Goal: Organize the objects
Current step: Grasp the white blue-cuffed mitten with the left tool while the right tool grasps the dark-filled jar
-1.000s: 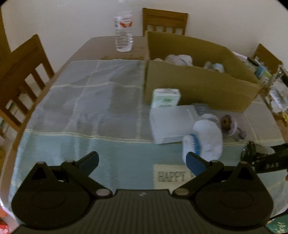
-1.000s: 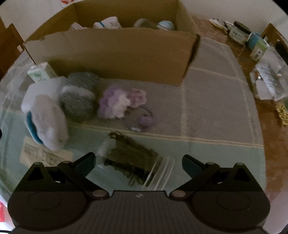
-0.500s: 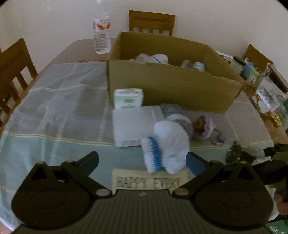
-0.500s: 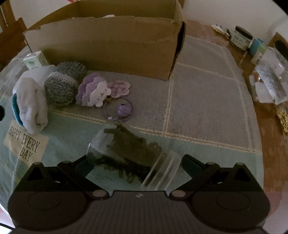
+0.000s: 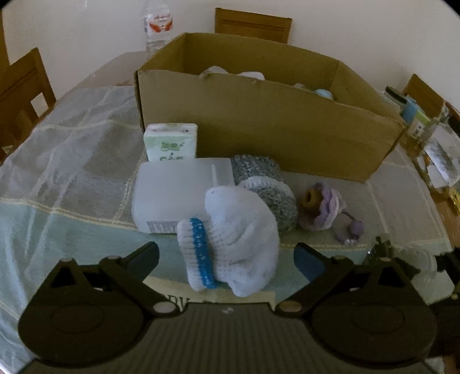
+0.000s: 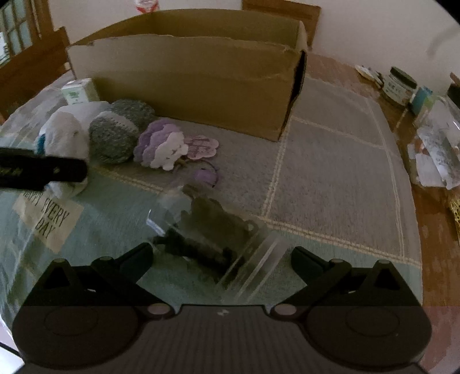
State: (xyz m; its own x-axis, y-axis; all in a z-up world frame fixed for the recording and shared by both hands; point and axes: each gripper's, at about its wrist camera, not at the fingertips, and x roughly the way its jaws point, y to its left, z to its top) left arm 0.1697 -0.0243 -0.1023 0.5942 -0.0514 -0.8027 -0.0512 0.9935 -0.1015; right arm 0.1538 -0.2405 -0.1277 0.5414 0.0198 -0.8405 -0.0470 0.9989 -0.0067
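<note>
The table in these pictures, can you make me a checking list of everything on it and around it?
Surface: checked tablecloth over a wooden table, with a "HAPPY EVERY DAY" patch.
Job's things: open cardboard box already holding some items; white sock with blue band, grey knit roll, white flat box, green carton, purple knit pieces, clear jar lying on its side.
Clutter: jars and packets on the bare table edge.
Grippers: left gripper closing around the sock, pads not yet pressing; right gripper open around the jar.
Cables: nothing seen.
Surroundings: wooden chairs, water bottle, pale wall.
</note>
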